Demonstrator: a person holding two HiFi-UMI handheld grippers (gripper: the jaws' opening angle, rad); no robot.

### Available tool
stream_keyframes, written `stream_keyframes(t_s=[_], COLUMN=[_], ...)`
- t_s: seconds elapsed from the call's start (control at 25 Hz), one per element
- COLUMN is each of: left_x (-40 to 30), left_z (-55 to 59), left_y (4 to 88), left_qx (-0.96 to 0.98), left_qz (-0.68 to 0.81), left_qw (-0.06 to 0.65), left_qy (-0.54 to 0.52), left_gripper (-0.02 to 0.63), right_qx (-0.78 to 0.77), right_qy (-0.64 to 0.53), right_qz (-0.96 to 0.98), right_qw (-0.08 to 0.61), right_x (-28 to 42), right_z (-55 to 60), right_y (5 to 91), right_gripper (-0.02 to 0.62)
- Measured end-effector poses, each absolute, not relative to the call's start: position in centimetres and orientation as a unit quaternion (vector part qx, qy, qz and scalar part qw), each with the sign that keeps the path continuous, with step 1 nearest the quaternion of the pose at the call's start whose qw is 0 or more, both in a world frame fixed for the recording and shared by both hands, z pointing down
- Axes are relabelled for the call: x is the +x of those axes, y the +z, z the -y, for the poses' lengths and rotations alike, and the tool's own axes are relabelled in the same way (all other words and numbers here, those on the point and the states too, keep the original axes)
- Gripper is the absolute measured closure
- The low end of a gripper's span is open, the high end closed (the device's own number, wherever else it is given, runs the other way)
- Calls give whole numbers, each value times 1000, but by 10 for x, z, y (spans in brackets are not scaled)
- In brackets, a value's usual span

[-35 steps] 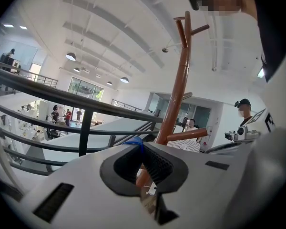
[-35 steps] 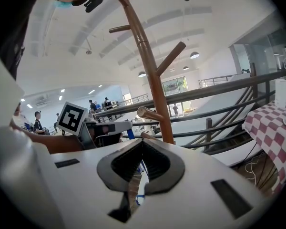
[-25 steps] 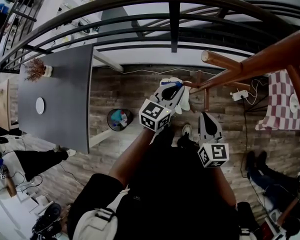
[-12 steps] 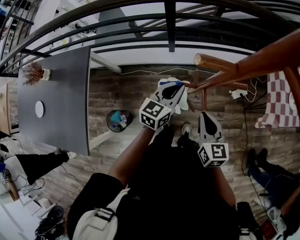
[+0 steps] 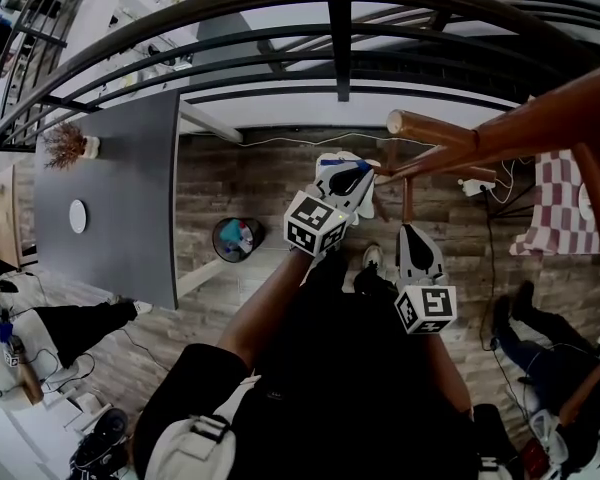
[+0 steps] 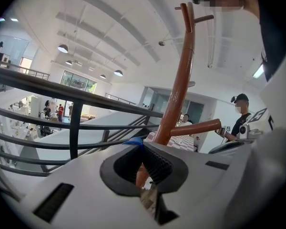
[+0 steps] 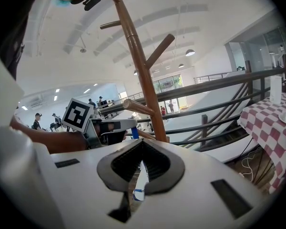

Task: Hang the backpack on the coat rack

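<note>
Holds left gripper (image 5: pixel 354 171) up near coat rack (image 5: pixel 436 129) peg, right gripper (image 5: pixel 413 231) lower, over plank floor (image 5: pixel 225 183).

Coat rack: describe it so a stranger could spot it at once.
Start at the dark curved metal railing. Just inside it, beside the checked tablecloth, stands the coat rack. It is the only reddish-brown wooden pole with pegs angling upward.

Wood floor (image 5: pixel 230 183), dark table (image 5: pixel 110 208), black railing (image 5: pixel 340 43)

No legible text or numbers
</note>
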State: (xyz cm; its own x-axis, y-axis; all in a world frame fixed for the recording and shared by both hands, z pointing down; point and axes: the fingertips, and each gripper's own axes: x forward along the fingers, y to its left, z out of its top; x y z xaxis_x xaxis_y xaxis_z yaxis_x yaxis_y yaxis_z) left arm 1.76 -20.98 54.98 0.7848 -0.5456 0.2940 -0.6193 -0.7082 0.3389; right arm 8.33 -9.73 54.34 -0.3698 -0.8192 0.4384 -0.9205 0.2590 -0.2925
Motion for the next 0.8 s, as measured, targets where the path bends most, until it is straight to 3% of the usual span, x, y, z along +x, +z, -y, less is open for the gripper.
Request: stream_keyframes(t_s=[0.8], left_x=[34], left_z=[203], left_y=[566], left_qx=[925], left_qz=[294], left_qw=[222], left_qy=[96], left_gripper=[592], right_qx=[555], right_qy=[261], right_qz=[783], right_qw=[107], right_x=[90], right_z=[94], right_y=[552], right_gripper=[583])
